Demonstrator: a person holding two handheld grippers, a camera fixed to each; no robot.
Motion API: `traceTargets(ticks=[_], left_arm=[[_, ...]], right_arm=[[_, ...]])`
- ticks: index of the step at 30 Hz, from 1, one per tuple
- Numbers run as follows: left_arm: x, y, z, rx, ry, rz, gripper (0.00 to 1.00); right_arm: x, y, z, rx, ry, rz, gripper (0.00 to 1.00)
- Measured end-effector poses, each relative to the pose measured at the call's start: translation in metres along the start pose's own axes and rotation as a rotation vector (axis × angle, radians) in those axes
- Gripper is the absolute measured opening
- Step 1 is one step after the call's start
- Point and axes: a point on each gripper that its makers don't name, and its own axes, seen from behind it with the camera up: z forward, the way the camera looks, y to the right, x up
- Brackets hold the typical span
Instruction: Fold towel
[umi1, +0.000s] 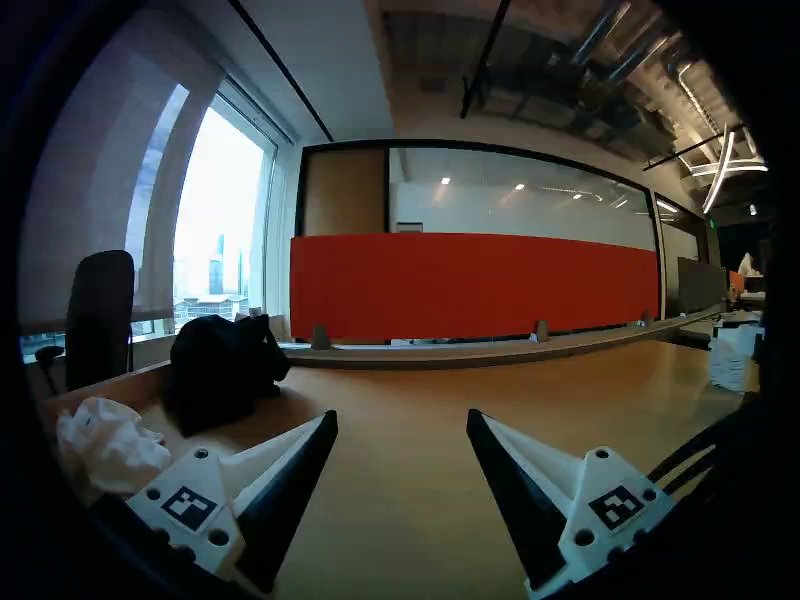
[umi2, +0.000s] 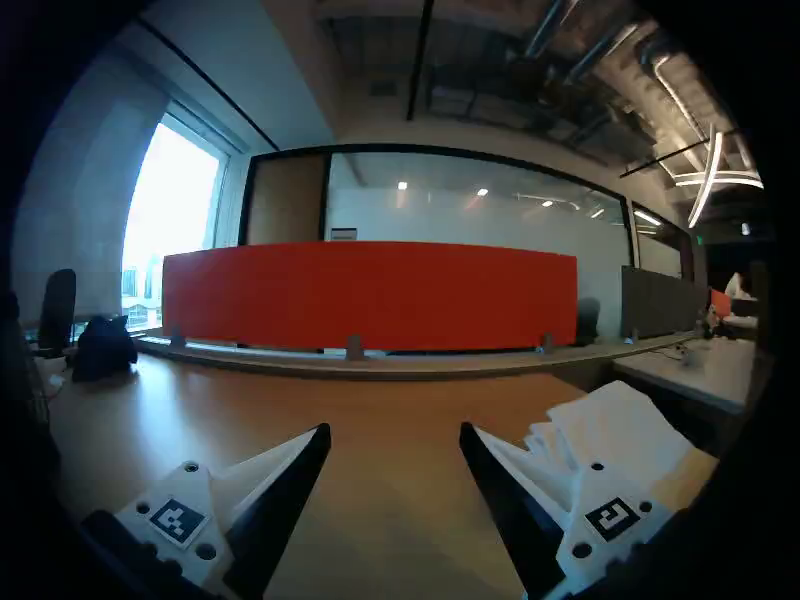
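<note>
Over the wooden surface (umi1: 420, 380), left tongs (umi1: 400, 414) and right tongs (umi2: 394, 428) gape empty.
Stacked white towels (umi2: 620, 415) lie beside the right tongs.

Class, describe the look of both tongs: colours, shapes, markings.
Left tongs: white wedge-shaped fingers with black inner faces tapering to points, each bearing a black-and-white square marker and screw holes; dark cables beside it. Right tongs: the same design.

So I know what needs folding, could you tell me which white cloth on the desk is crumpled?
The loose white cloth beside the black bundle; the other white pile is neatly folded and stacked.
</note>
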Motion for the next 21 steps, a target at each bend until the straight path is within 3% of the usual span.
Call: traceTargets(ticks=[21], left_arm=[[0.0, 0.001, 0.0, 0.0, 0.0, 0.0, 0.96]], right_arm=[[-0.012, -0.006, -0.004, 0.014, 0.001, 0.007, 1.0]])
